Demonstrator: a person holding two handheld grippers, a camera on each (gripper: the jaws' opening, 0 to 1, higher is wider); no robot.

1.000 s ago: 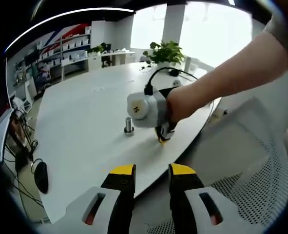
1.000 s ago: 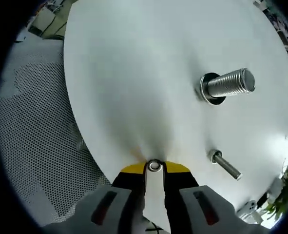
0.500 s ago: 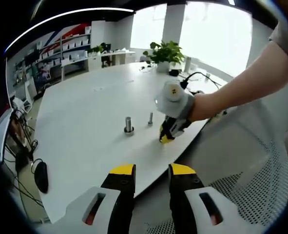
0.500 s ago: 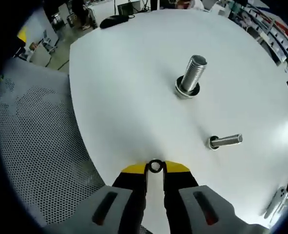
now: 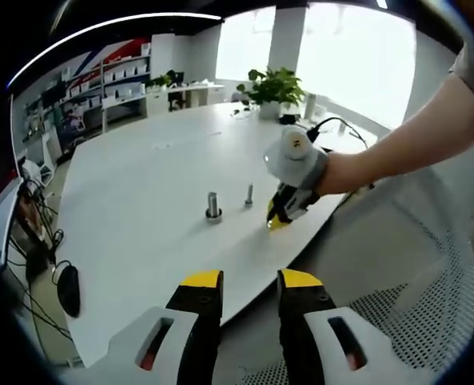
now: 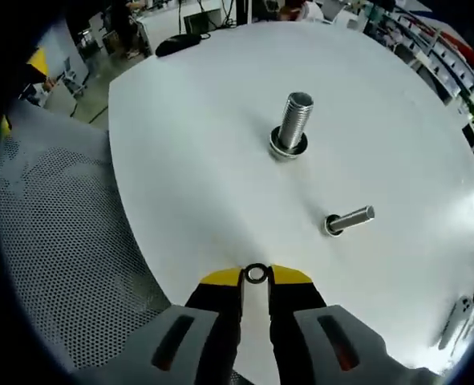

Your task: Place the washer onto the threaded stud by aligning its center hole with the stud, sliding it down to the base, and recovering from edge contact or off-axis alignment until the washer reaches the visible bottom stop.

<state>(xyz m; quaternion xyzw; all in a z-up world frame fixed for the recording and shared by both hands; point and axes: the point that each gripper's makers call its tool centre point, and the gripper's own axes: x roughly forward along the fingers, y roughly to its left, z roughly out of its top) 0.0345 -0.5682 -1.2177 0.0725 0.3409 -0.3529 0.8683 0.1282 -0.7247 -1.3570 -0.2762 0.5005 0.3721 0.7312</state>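
A small metal washer (image 6: 255,273) is pinched between the yellow tips of my right gripper (image 6: 255,277), just above the white table's (image 6: 196,168) near edge. A thick threaded stud (image 6: 291,122) stands upright ahead, with a ring at its base. To its right is a thinner stud (image 6: 349,220). In the left gripper view, a person's hand holds the right gripper (image 5: 275,220) just right of the thin stud (image 5: 249,195) and the thick stud (image 5: 213,207). My left gripper (image 5: 250,281) hangs off the table's front edge, open, with nothing between its tips.
A white mesh chair (image 6: 52,241) sits beside the table edge, and is also seen as chair (image 5: 429,305). A black mouse (image 5: 66,289) and cables lie at the left. At the table's far end stand a potted plant (image 5: 273,84) and a black cable (image 5: 333,124).
The right gripper, with the washer in it, has swung round and shifted slightly right, close to the thin stud. Both studs now sit a little lower in its view. The left gripper is still.
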